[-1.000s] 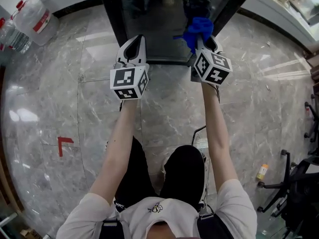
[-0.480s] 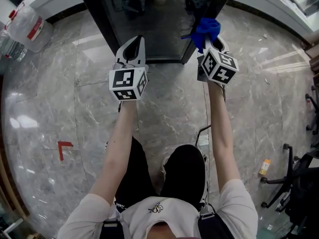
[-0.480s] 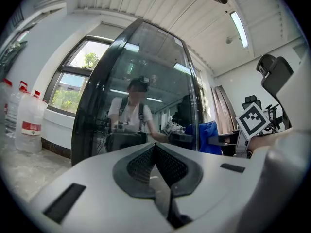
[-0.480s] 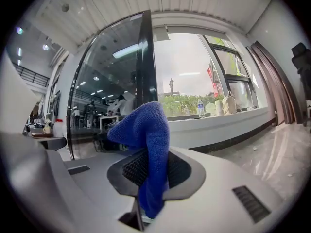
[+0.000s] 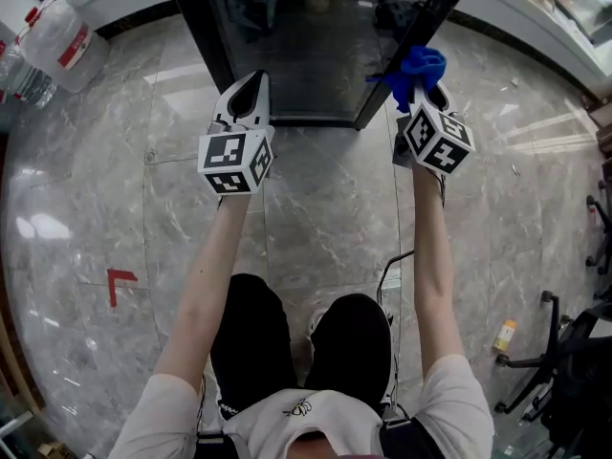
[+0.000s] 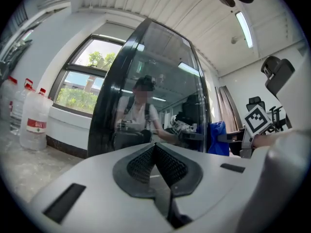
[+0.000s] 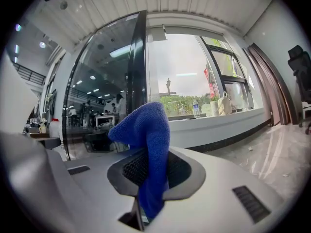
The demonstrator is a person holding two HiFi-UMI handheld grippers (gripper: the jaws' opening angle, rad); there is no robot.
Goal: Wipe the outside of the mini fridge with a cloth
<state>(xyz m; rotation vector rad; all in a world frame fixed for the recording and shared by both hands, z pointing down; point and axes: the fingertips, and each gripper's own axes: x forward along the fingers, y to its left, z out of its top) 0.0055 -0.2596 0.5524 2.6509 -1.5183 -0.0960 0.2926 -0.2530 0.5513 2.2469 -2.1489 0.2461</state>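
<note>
One cloth (image 5: 413,68) — pinched between the jaws of my right gripper (image 5: 422,92), bunched past the tips; left gripper (image 5: 251,84) clenched, empty.

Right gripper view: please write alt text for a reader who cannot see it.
The right gripper is shut on a blue cloth that sticks up before the dark, glossy mini fridge; a bright window lies beyond.

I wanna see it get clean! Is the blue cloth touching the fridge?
Cannot tell. In the head view the cloth overlaps the fridge at its edge; in the right gripper view the cloth hides any gap.
</note>
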